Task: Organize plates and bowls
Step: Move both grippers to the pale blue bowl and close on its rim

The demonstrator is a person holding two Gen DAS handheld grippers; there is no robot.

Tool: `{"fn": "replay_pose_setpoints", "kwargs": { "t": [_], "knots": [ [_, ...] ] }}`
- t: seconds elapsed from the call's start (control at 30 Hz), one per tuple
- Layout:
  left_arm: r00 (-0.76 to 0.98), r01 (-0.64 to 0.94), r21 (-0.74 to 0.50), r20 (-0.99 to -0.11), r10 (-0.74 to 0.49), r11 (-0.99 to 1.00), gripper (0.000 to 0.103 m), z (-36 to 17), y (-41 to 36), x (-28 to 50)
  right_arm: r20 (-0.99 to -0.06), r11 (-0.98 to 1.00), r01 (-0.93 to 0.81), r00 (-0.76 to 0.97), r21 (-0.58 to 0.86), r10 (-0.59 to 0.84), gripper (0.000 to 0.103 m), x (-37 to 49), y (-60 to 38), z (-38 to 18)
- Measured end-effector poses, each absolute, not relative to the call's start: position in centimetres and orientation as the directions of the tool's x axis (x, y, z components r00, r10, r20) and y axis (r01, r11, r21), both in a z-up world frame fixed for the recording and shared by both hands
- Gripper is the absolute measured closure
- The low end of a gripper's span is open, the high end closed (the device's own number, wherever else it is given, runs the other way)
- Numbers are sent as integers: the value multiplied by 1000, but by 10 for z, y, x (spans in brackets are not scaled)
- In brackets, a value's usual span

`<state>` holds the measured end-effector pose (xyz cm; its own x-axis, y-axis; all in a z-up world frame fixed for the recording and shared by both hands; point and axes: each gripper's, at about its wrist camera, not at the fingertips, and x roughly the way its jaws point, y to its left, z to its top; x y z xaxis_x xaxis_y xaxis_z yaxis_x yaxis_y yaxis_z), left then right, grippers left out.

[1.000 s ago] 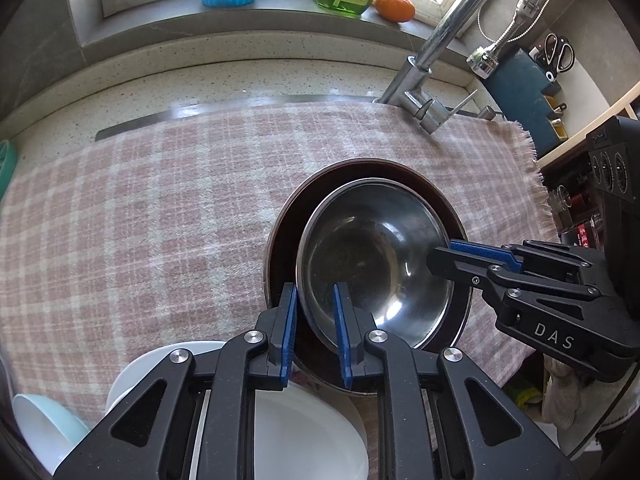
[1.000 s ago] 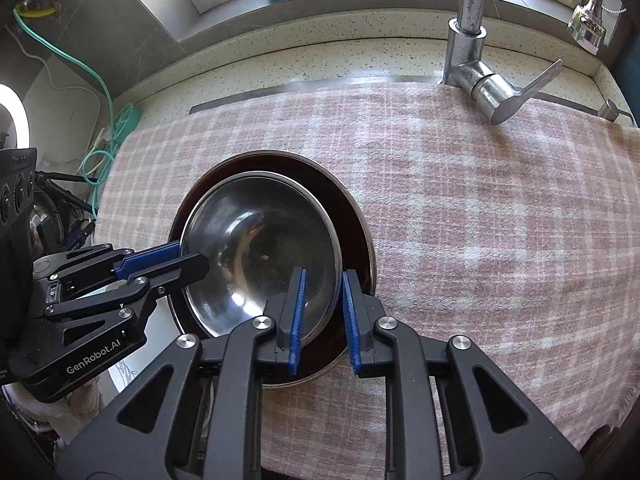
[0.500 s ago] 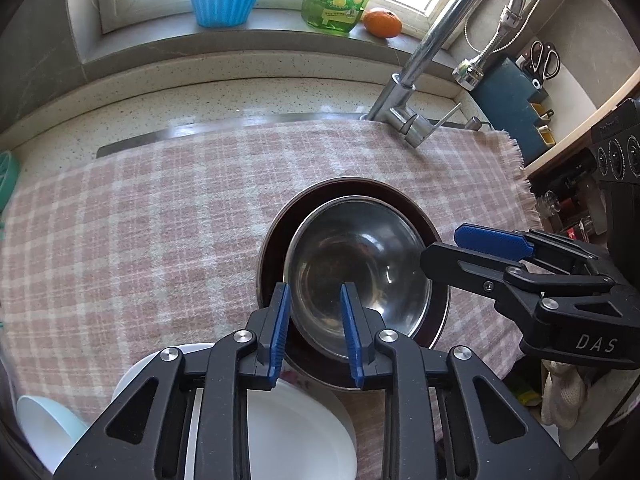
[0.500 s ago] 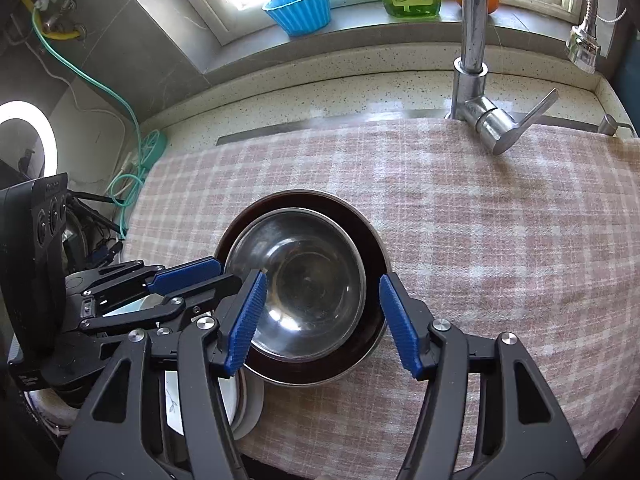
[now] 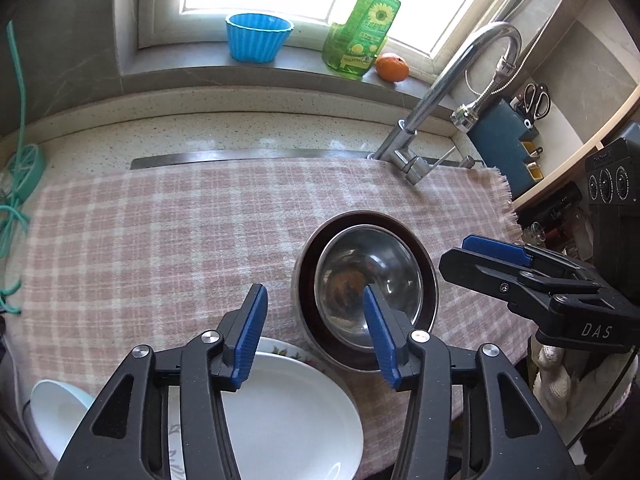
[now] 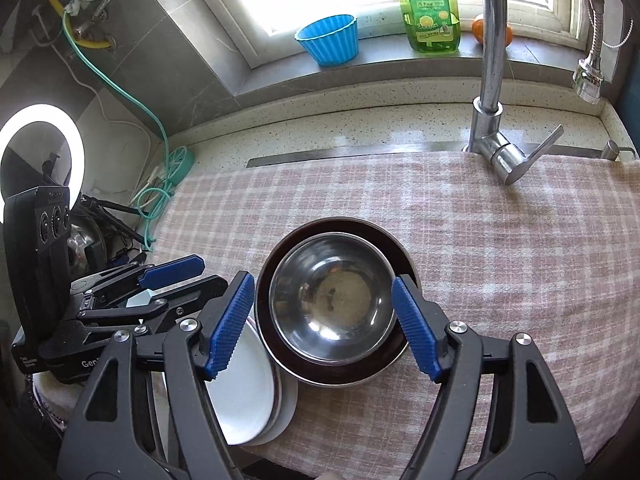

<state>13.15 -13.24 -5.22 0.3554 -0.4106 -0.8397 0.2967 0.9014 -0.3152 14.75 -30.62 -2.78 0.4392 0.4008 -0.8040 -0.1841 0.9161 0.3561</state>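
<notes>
A steel bowl [image 6: 334,298] sits nested inside a larger dark bowl [image 6: 280,354], and the pair rests on the pink checked cloth [image 6: 500,240] that covers the table, toward its near edge. Just left of the dark bowl, a stack of white plates [image 6: 244,396] lies at the cloth's edge; in the left wrist view the top plate [image 5: 288,408] shows below the gripper, with a pale bowl [image 5: 56,412] further left. The left gripper [image 5: 316,334] stands with jaws apart and nothing between the pads; its jaws have just been opening. Its right finger overlaps the steel bowl in view, but no contact is seen. The right gripper [image 6: 324,328] is also spread wide, its jaws just having opened; its blue pads frame the nested bowls on either side without pressing them. Behind the cloth, the faucet [image 6: 494,80] rises at the back edge. On the window sill stand a blue fluted cup [image 6: 330,40], a green bottle [image 6: 430,4] and an orange [image 5: 392,67].
</notes>
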Motion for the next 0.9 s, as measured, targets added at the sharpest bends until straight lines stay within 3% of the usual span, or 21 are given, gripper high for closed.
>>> {"fn": "replay_pose_setpoints", "kwargs": {
  "t": [0.07, 0.1, 0.27, 0.9],
  "knots": [
    [378, 284, -316, -831, -408, 905, 35, -46, -120, 127, -796, 913, -201, 447, 356, 408, 19, 145, -301, -23],
    [390, 277, -317, -826, -408, 907, 35, -44, -114, 124, -788, 910, -211, 455, 357, 414, 15, 144, -299, -20],
    [444, 211, -329, -807, -390, 921, 31, -33, -77, 110, -769, 897, -259, 464, 358, 441, 15, 138, -282, -10],
    [546, -203, -401, -804, -236, 893, 30, -55, 83, 25, -760, 813, -415, 339, 408, 555, 14, 136, -180, -17]
  ]
}}
